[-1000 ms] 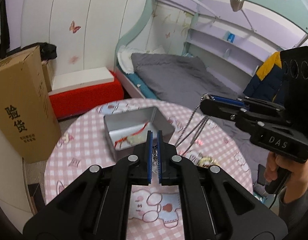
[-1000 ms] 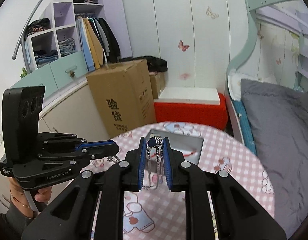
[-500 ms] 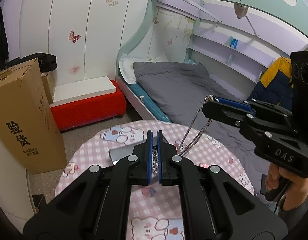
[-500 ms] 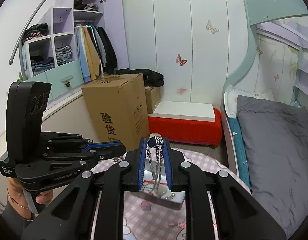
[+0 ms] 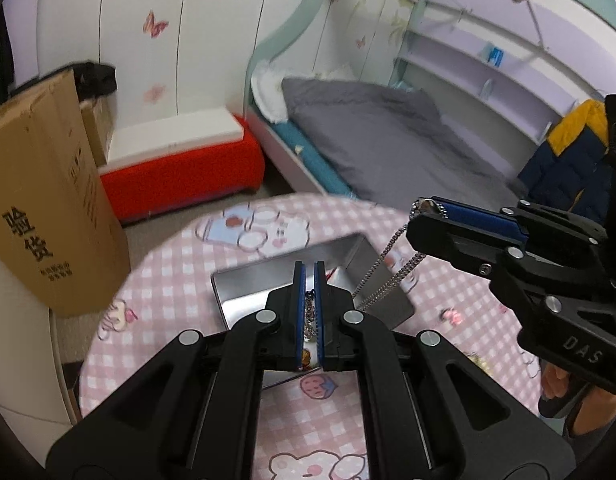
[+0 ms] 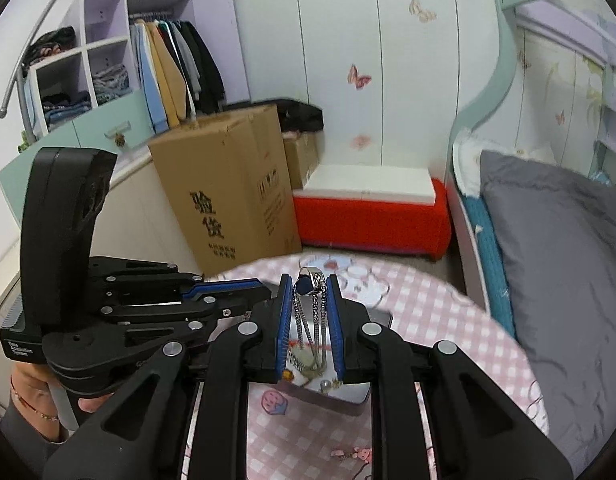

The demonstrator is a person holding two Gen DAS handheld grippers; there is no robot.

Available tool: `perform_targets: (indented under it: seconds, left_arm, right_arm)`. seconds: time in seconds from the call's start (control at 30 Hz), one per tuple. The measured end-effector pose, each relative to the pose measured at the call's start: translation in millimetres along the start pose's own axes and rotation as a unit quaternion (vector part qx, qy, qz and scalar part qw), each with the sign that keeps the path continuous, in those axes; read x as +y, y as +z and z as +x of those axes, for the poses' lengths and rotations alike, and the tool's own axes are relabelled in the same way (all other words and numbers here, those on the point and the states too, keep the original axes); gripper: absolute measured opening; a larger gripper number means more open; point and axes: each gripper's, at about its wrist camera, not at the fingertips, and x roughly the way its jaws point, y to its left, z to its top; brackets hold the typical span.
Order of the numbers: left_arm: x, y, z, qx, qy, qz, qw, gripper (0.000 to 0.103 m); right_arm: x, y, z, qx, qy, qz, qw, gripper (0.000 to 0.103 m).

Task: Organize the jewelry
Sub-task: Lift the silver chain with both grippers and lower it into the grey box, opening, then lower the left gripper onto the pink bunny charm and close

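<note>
A silver chain necklace (image 5: 382, 280) with a blue pendant (image 6: 305, 286) hangs stretched between both grippers above a silver metal tin (image 5: 243, 292) on the round pink checked table (image 5: 179, 280). My left gripper (image 5: 309, 272) is shut on one end of the chain. My right gripper (image 6: 310, 280) is shut on the pendant end, and it also shows in the left wrist view (image 5: 426, 208). The chain strands (image 6: 312, 332) hang down over the tin (image 6: 360, 396). Small pale jewelry pieces (image 6: 303, 364) lie in the tin.
A small pink trinket (image 6: 350, 454) lies on the table near the front. A cardboard box (image 5: 47, 200), a red bench (image 5: 179, 168) and a bed with a grey blanket (image 5: 388, 140) stand beyond the table. A wardrobe with clothes (image 6: 167, 72) is at far left.
Both grippers tilted up and then back down toward the table, still holding the necklace. The tin is back in view under the hanging chain.
</note>
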Motion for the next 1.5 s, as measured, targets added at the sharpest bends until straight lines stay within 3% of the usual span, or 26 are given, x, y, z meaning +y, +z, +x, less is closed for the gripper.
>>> perform_targets:
  seconds: [0.57, 0.67, 1.1, 1.3, 1.5]
  left_arm:
    - [0, -21, 33, 0.061, 0.008, -0.011, 0.998, 0.005]
    - [0, -24, 30, 0.064, 0.009, -0.016, 0.9978, 0.005]
    - [-28, -39, -20, 0.033, 0.001, -0.007, 0.9994, 0.005]
    - [-56, -59, -29, 0.034, -0.007, 0.007, 0.9994, 0.005]
    - [-80, -78, -11, 0.059, -0.022, 0.01, 0.9979, 0.005]
  right_arm:
    - [-10, -33, 30, 0.062, 0.001, 0.03, 0.998, 0.018]
    - [-11, -33, 27, 0.065, -0.003, 0.032, 0.997, 0.031]
    - [-15, -40, -44, 0.026, -0.029, 0.037, 0.999, 0.037]
    - [-26, -68, -81, 0.015, -0.047, 0.055, 0.997, 0.039]
    - [-46, -104, -95, 0.026, -0.07, 0.088, 0.993, 0.04]
